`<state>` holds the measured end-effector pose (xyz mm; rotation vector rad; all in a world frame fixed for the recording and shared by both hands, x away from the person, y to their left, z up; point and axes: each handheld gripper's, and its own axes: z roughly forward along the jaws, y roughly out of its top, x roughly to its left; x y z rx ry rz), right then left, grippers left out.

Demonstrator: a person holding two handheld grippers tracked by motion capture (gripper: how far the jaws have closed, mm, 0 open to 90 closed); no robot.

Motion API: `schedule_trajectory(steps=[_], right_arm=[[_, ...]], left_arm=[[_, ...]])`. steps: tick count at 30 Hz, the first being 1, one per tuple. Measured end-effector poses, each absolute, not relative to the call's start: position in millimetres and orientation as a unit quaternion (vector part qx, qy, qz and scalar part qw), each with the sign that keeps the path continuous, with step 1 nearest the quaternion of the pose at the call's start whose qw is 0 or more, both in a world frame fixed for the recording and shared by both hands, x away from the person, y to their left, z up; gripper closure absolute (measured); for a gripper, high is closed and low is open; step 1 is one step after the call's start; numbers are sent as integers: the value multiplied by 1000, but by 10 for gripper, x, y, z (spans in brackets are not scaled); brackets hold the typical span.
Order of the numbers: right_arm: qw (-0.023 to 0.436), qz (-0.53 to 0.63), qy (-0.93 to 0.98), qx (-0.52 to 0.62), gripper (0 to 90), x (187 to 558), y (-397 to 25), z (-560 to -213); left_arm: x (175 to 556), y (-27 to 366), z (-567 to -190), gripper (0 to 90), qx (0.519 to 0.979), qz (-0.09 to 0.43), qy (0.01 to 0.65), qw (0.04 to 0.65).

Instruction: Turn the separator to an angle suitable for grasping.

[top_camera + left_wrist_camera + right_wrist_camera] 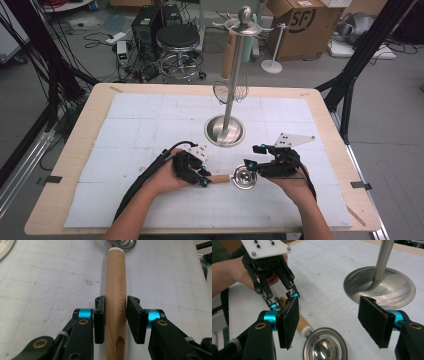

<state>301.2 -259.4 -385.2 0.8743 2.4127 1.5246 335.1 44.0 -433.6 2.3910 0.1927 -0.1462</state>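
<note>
My left gripper (pixel 204 176) sits in front and to the left of the steel stand (pixel 225 131), its jaws closed most of the way around the wooden handle (pixel 115 297) of the ladle (pixel 235 177), one pad touching the wood and the other a hair off it. The ladle lies flat on the white mat (pixel 125 150), its bowl (pixel 325 346) just in front of the stand's base. My right gripper (pixel 251 167) hovers over that bowl with jaws spread wide and empty.
</note>
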Motion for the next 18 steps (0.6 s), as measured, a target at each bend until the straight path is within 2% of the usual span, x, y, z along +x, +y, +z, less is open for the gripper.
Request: schedule_trajectory(steps=[5, 11, 18], right_arm=[[80, 509, 806, 290, 331, 3021, -2599, -3858], [78, 509, 807, 290, 331, 3009, -2603, -3853], [81, 509, 806, 291, 331, 3000, -2629, -3842]], left_arm=[[3376, 541, -4279, 590, 918, -53, 96, 380], [3401, 698, -4152, 460, 891, -49, 119, 435], [3401, 897, -4035, 347, 863, -33, 140, 484]])
